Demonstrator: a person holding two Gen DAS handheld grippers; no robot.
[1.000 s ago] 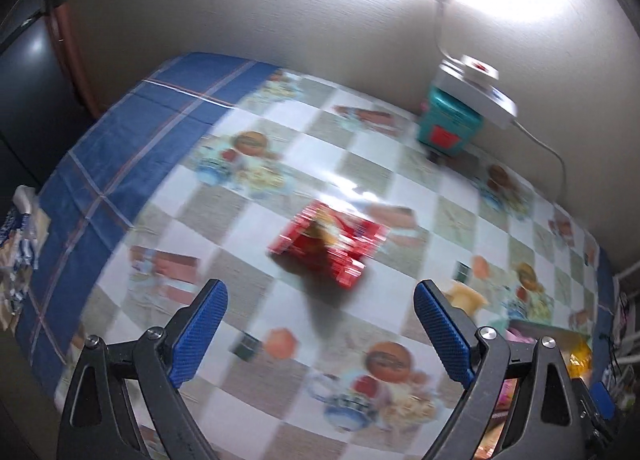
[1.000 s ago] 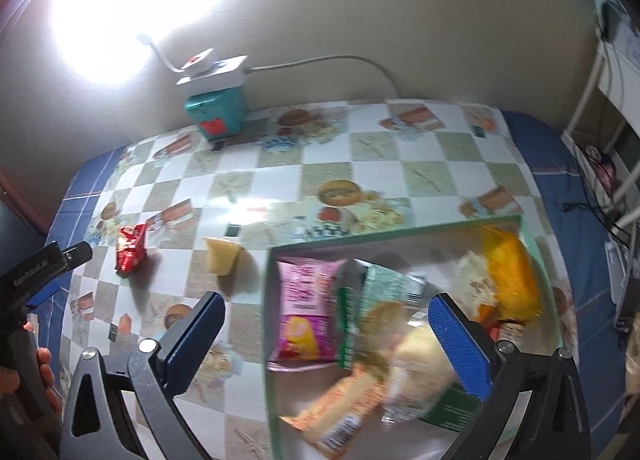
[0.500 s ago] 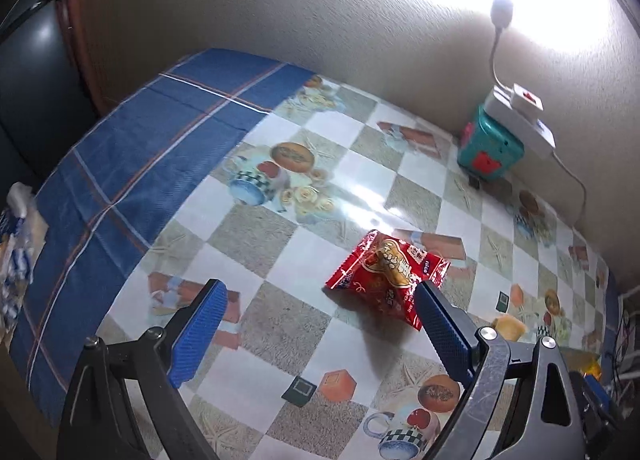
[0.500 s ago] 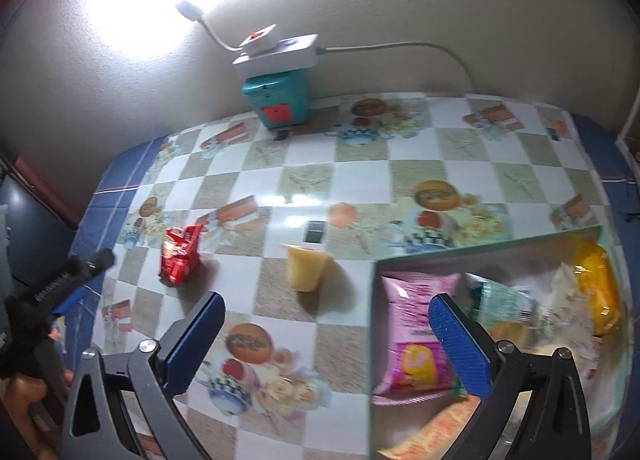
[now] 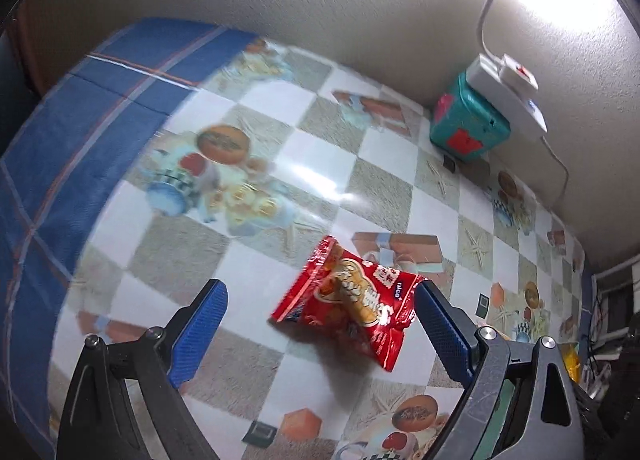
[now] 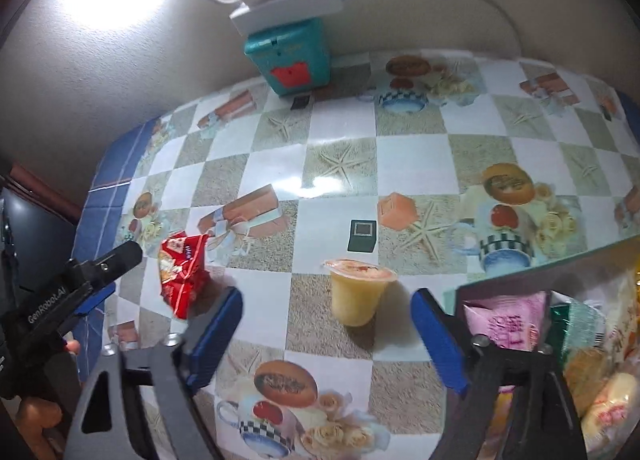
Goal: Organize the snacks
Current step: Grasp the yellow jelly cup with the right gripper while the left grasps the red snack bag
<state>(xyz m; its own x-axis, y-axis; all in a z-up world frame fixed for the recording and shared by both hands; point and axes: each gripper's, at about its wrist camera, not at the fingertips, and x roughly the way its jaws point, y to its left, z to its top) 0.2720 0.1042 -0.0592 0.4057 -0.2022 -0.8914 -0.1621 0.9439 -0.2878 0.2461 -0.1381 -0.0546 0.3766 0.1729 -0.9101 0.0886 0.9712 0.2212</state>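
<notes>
Through the left wrist camera I see my left gripper (image 5: 320,314) has dropped closer to the red snack packet (image 5: 347,307), which now lies on the checked tablecloth (image 5: 400,163) between the wide-apart fingers, nearer the right one and not yet pinched — I judge a grasp comes next. Through the right wrist camera my right gripper (image 6: 326,318) has swung away from the snack tray (image 6: 532,264) to frame the yellow jelly cup (image 6: 360,290); its jaws have just been closing but clear the cup on both sides.
</notes>
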